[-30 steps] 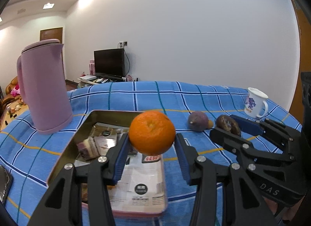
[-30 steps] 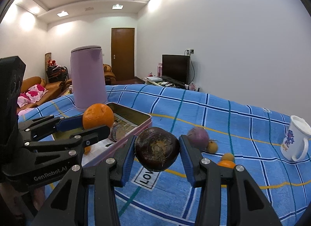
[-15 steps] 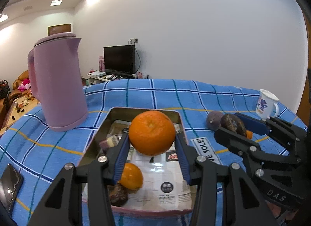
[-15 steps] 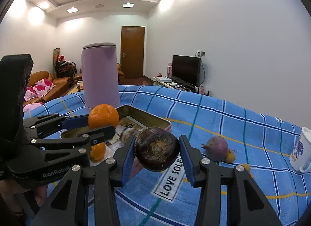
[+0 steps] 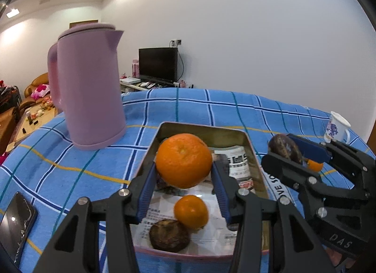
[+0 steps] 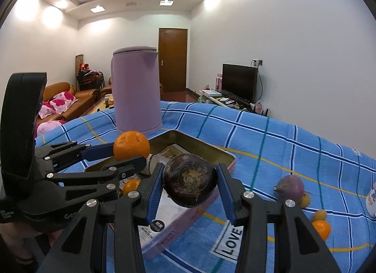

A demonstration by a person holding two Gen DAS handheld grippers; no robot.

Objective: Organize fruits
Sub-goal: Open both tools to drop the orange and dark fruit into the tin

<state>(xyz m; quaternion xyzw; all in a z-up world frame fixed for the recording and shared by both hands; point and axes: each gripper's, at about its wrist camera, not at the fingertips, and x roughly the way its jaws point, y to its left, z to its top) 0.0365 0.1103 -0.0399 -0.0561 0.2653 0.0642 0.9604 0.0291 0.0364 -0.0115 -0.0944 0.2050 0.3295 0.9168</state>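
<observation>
My left gripper (image 5: 184, 176) is shut on a large orange (image 5: 184, 160) and holds it above the metal tray (image 5: 206, 133). In the tray lie a small orange (image 5: 191, 211) and a dark brown fruit (image 5: 169, 235) on printed paper. My right gripper (image 6: 189, 187) is shut on a dark purple fruit (image 6: 189, 183), held over the tray's right rim (image 6: 229, 155). The right gripper also shows in the left wrist view (image 5: 293, 149), to the right of the tray. Loose fruits lie on the cloth: a purple one (image 6: 291, 186) and small oranges (image 6: 320, 228).
A tall pink kettle (image 5: 88, 87) stands left of the tray on the blue checked tablecloth (image 5: 211, 106). A white flowered mug (image 5: 337, 127) sits at the far right. A phone (image 5: 15, 222) lies at the near left edge.
Both grippers have moved left and forward with their fruits. The orange now hangs over the tray's middle, and the small orange and dark fruit in the tray have come into view.
</observation>
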